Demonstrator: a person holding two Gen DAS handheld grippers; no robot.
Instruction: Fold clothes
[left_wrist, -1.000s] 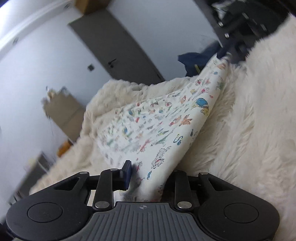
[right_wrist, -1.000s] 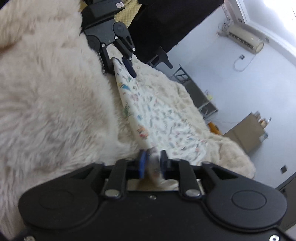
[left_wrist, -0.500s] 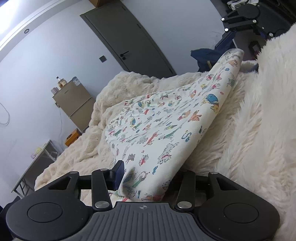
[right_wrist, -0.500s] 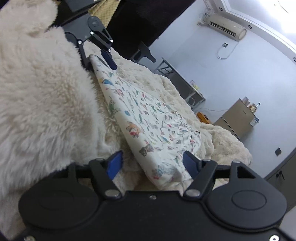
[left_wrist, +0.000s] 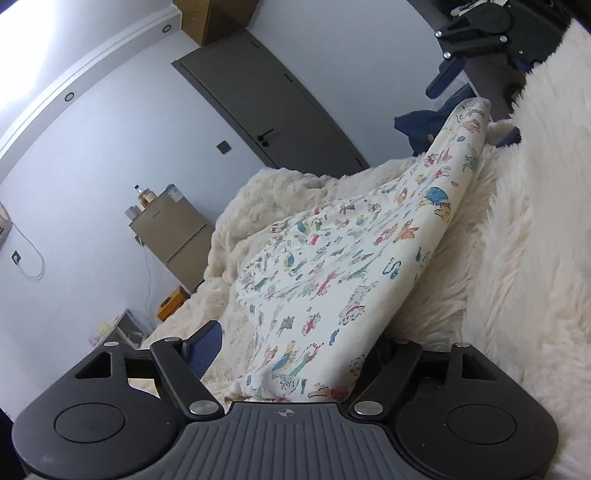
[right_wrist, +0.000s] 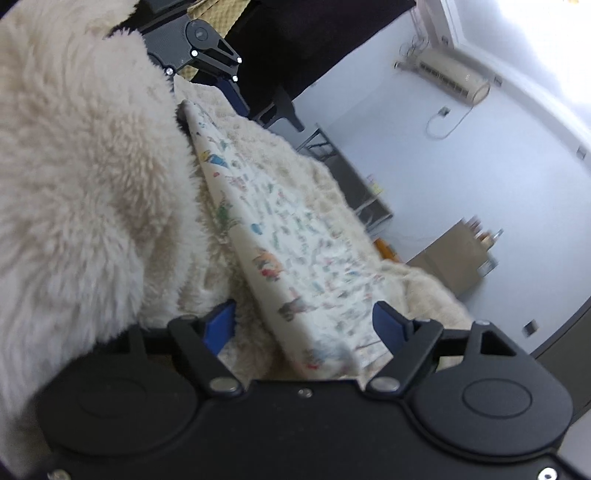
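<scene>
- Two hand-held grippers face each other across a printed cloth (left_wrist: 354, 280), one near each end of its long fold.
- The cloth is white with small colourful cartoon figures. It lies on a cream furry blanket (left_wrist: 509, 258) and rises in a ridge along its folded edge.
- The left gripper (left_wrist: 303, 343) has its fingers spread wide apart. The near end of the cloth lies loose between them, with a clear gap beside the blue pad of the left finger (left_wrist: 205, 345). The right finger is mostly hidden behind the cloth.
- The right gripper (right_wrist: 308, 325) also has its fingers wide open. Both blue pads stand clear of the cloth end that rests between them. This view is slightly blurred.
- In the left wrist view, the right gripper (left_wrist: 491, 22) appears at the top right, above the far tip of the cloth.
- In the right wrist view, the left gripper (right_wrist: 203, 51) appears at the top, beyond the far end of the cloth.
- Behind the bed stand a dark grey door (left_wrist: 273, 99) and a small brown fridge (left_wrist: 173, 240) against a pale wall.
- An air conditioner (right_wrist: 454, 77) hangs high on the wall in the right wrist view.
</scene>
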